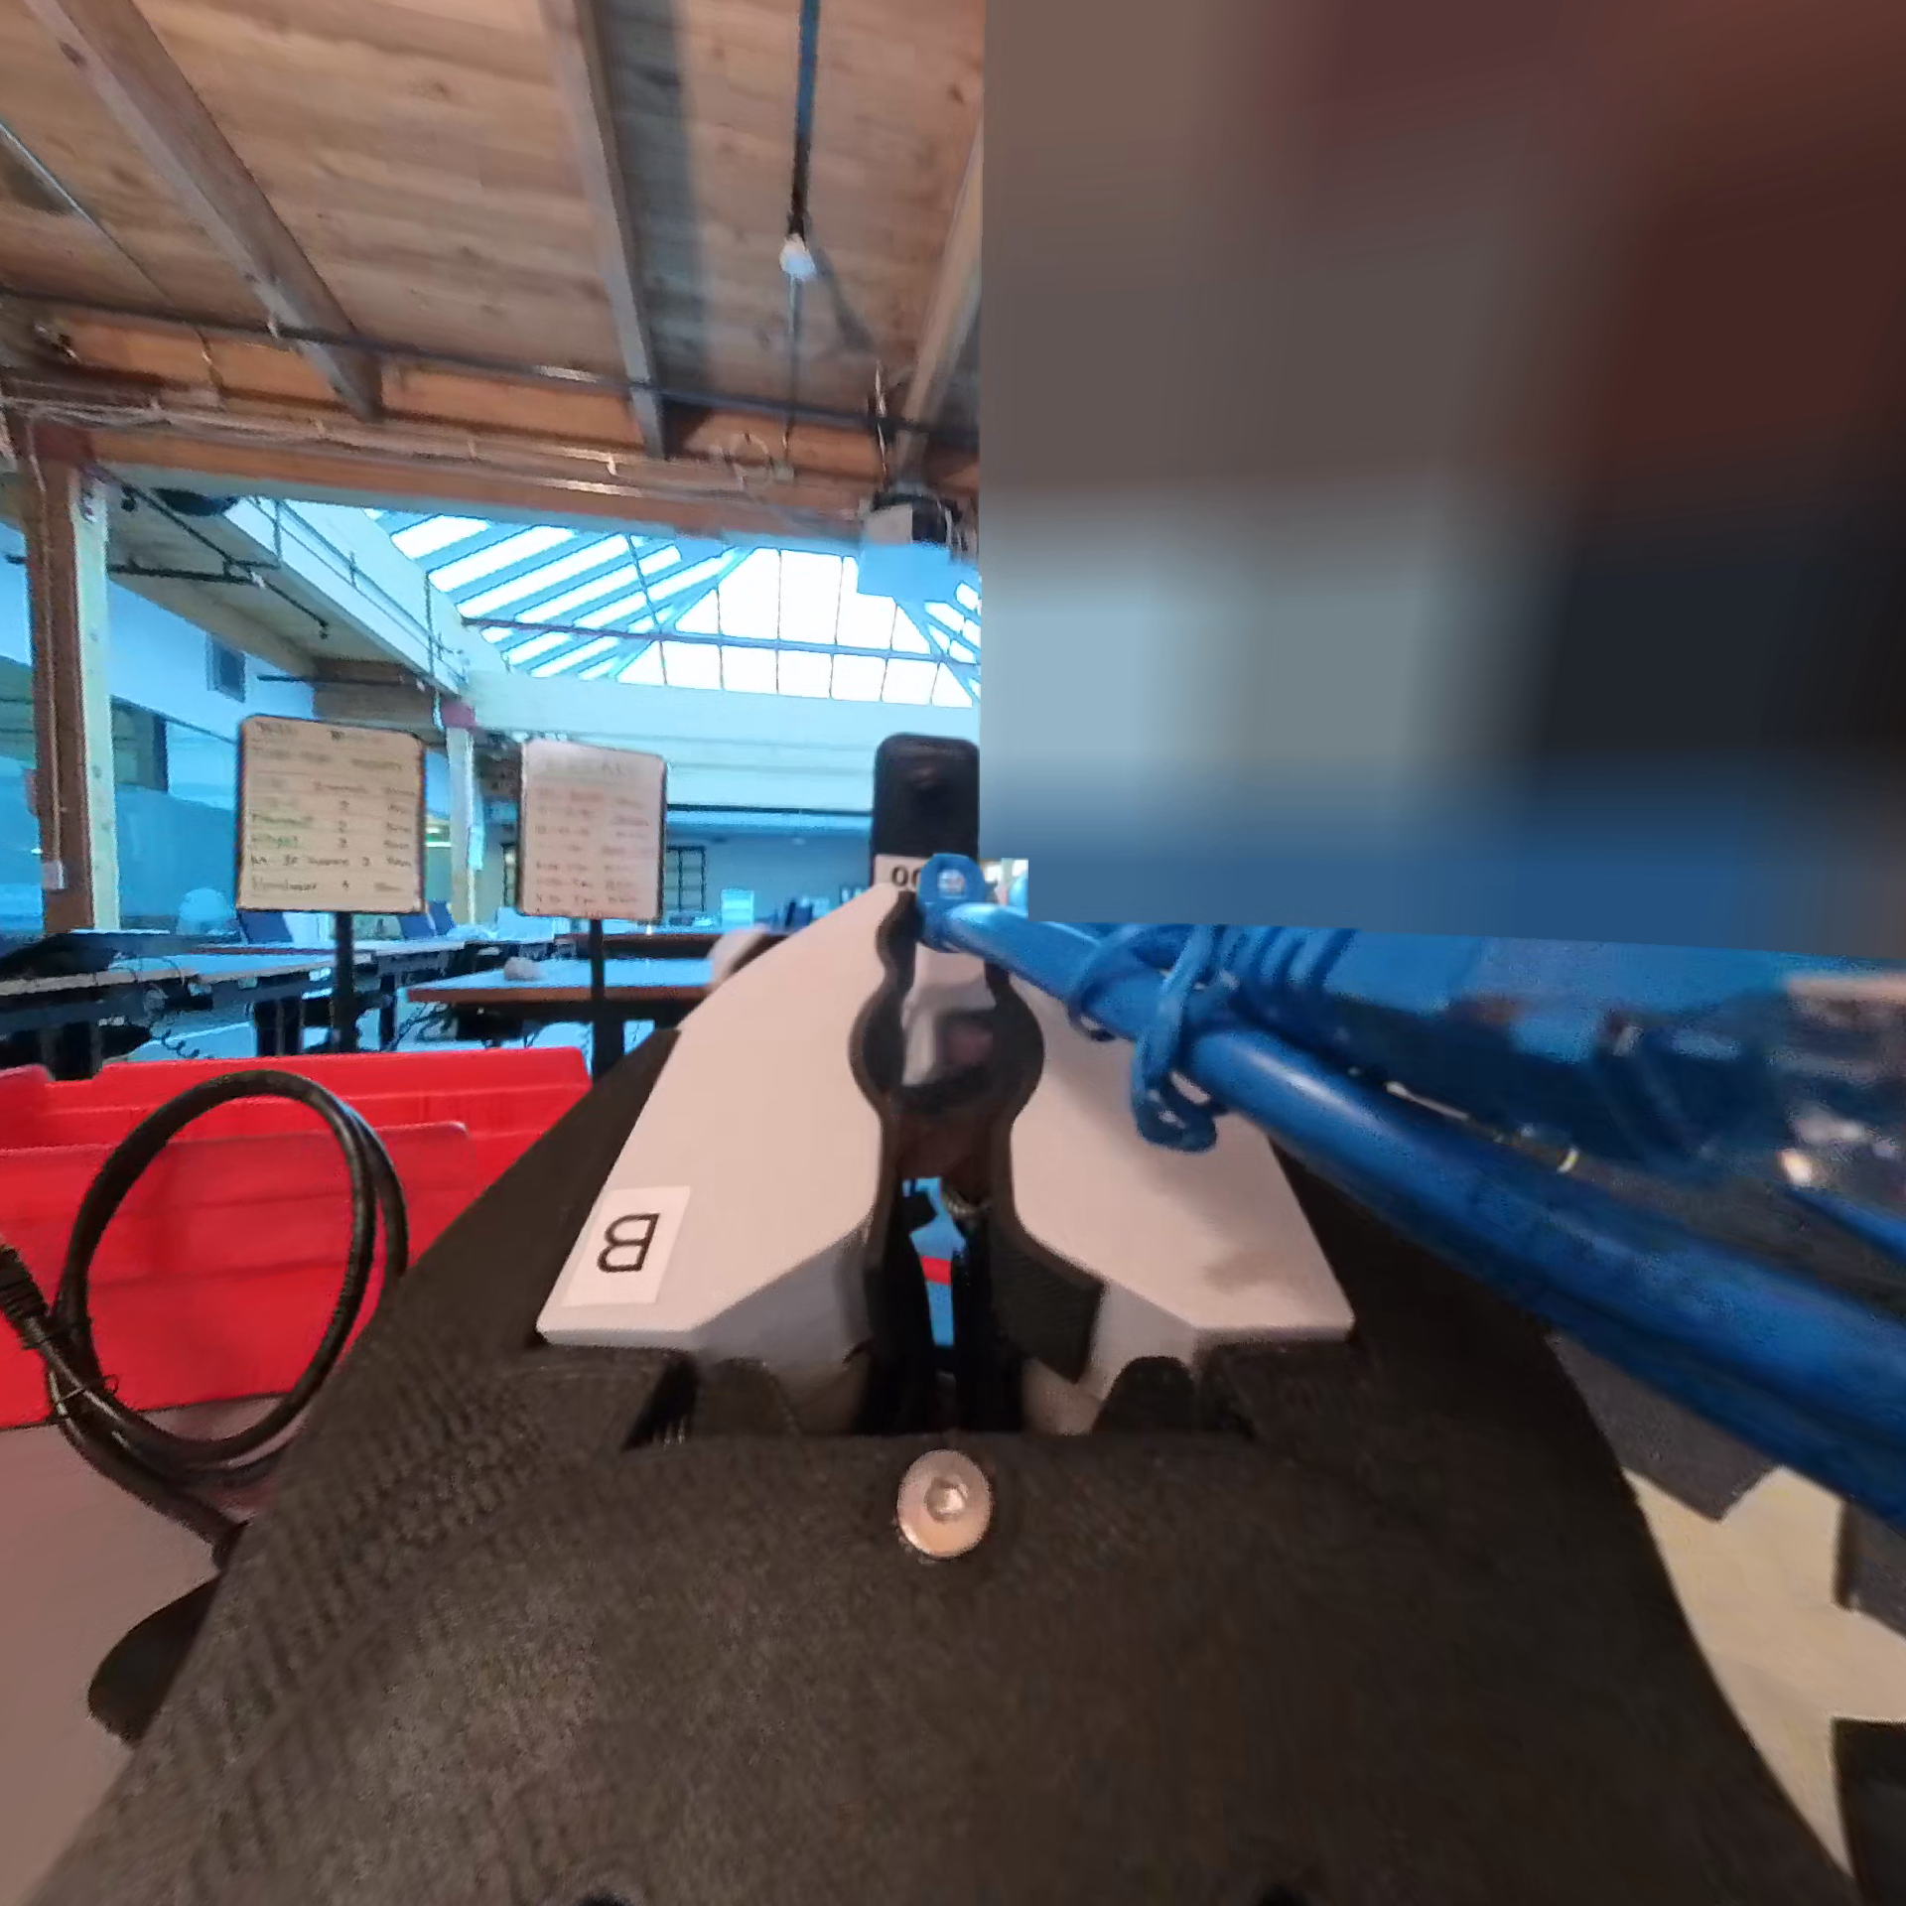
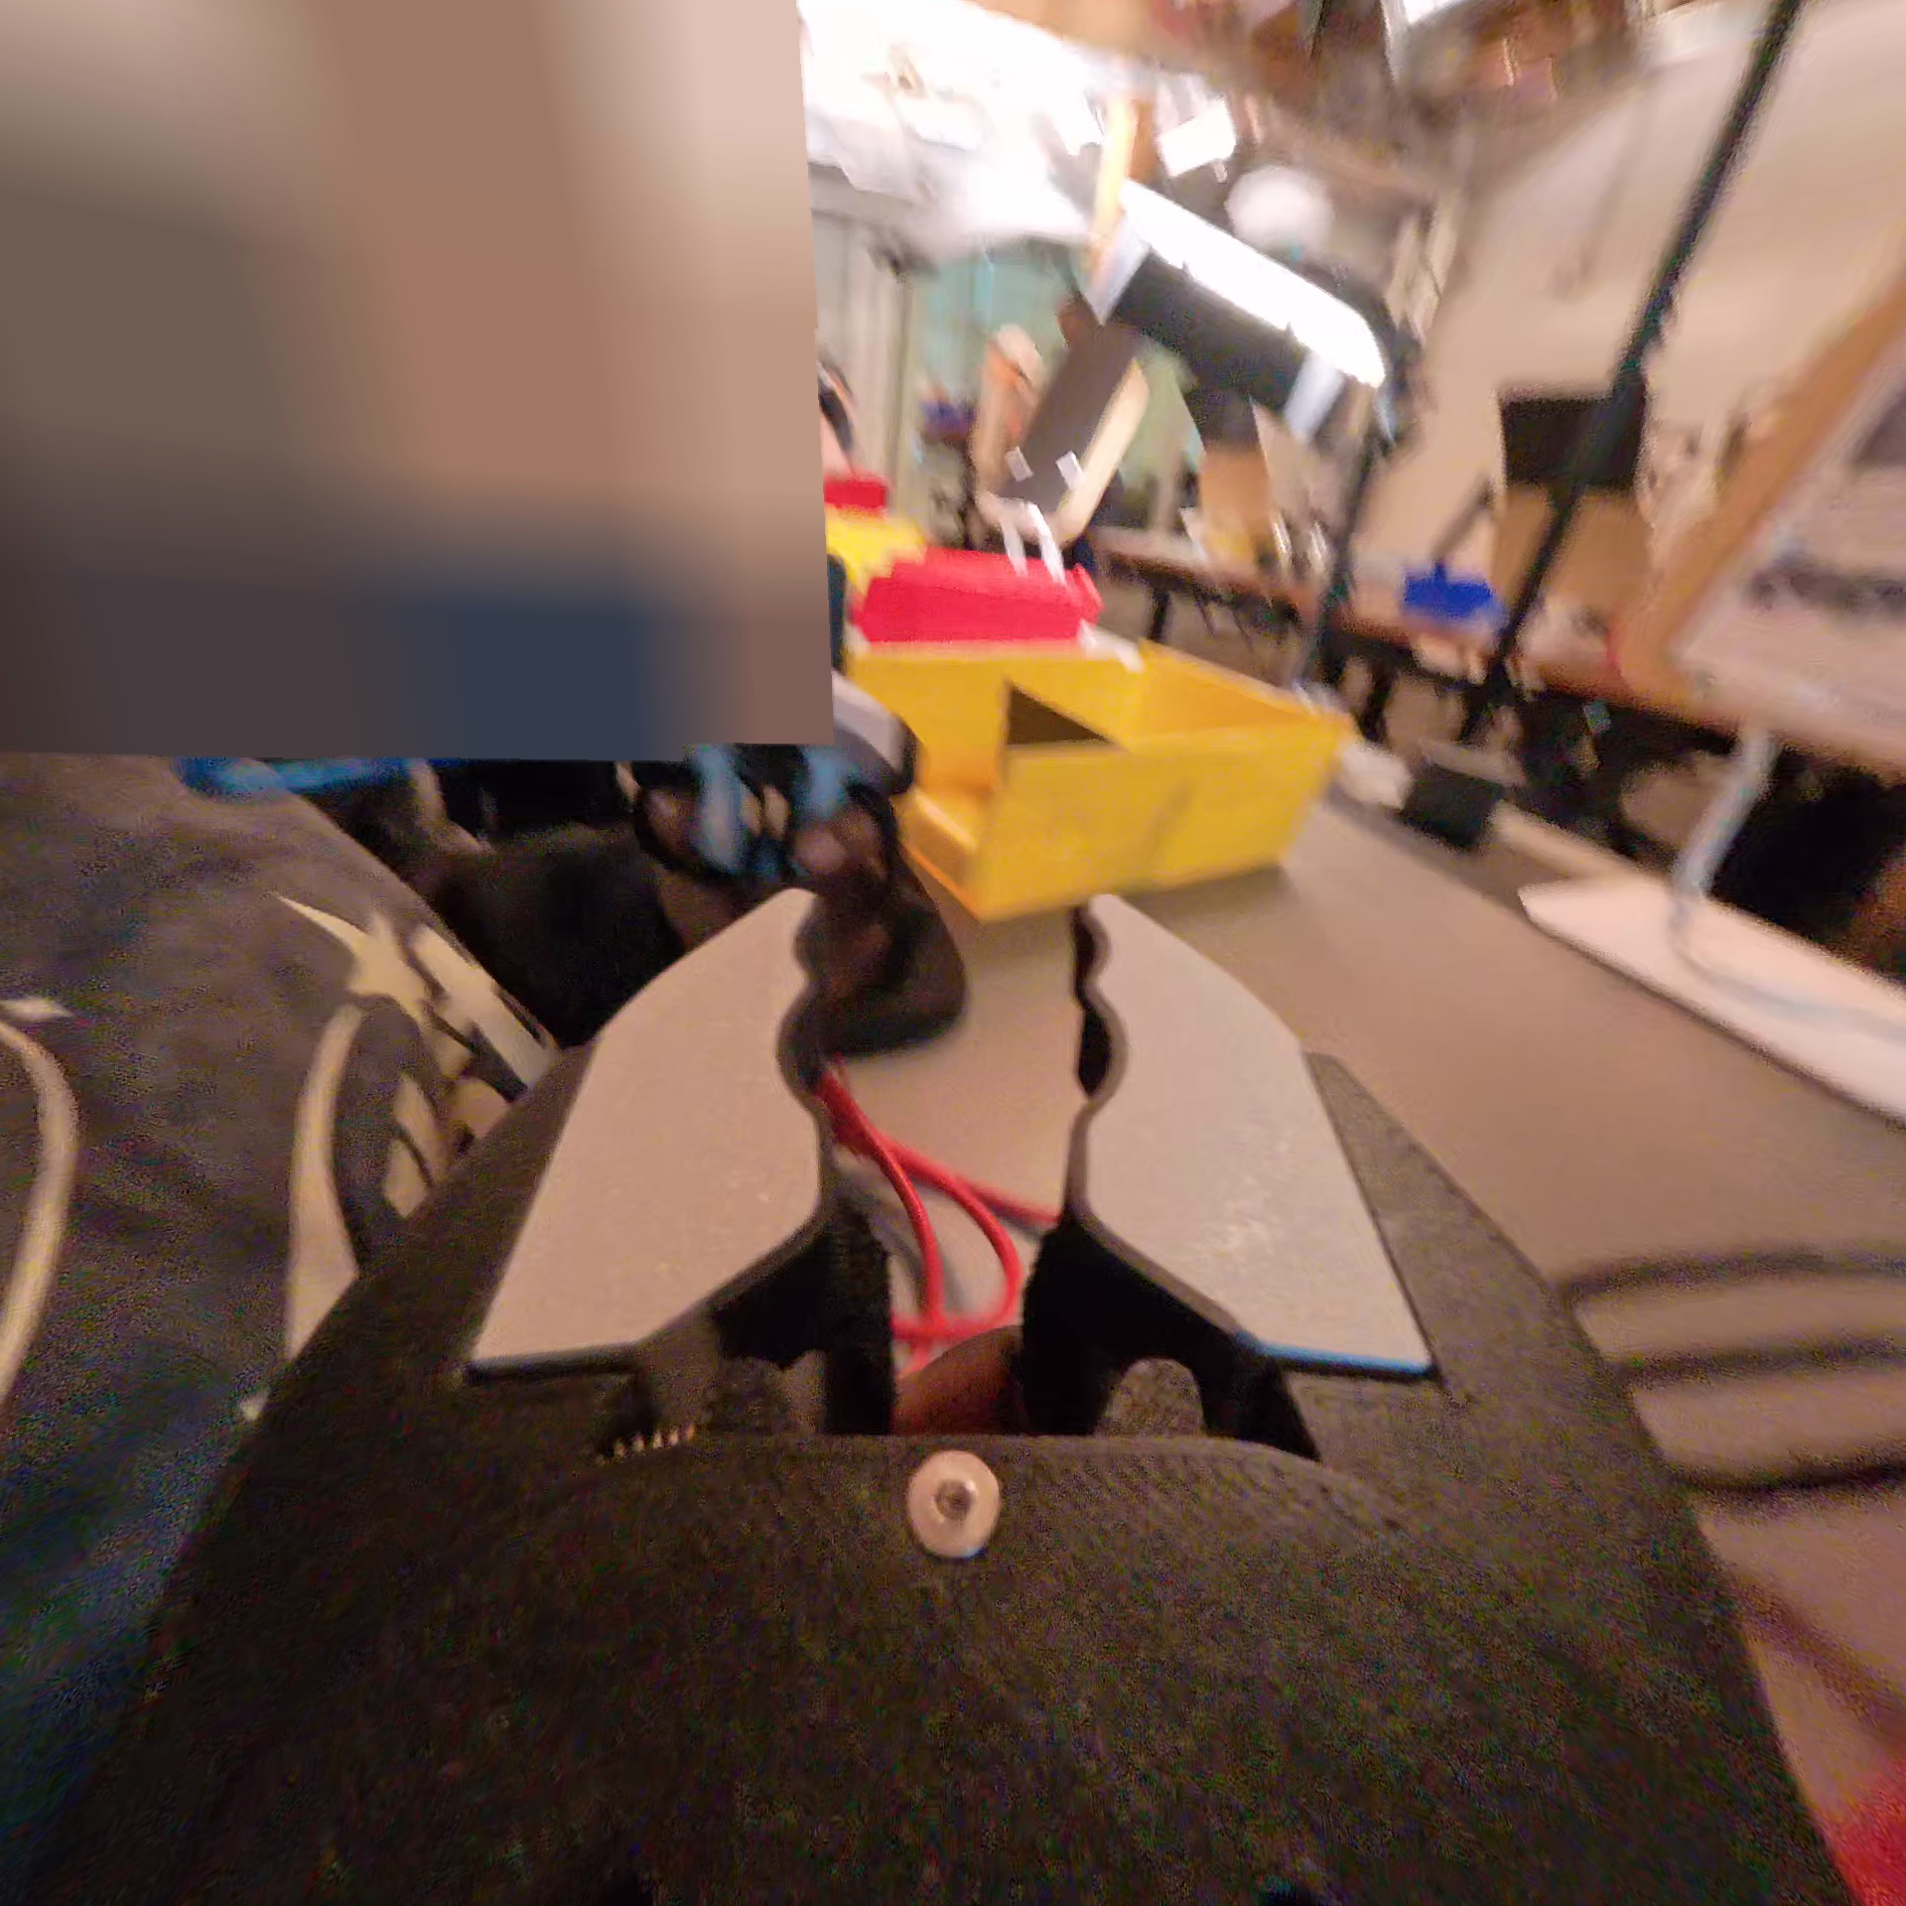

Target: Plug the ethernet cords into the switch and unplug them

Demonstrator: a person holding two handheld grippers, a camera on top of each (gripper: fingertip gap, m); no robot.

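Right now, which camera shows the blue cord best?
The left wrist view: the bundled blue ethernet cord runs from the left tongs' shut tips toward the right. The right wrist view shows only a blurred blue bit far off.

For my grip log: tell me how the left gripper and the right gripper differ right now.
The left gripper has its jaws shut, pinching a bundled blue cord at the tips; the right gripper has its jaws apart and holds nothing. The left gripper's view is sharp, with a red bin beside it; the right gripper's view is blurred, with a yellow bin ahead. Both have grey fingers on black bodies.
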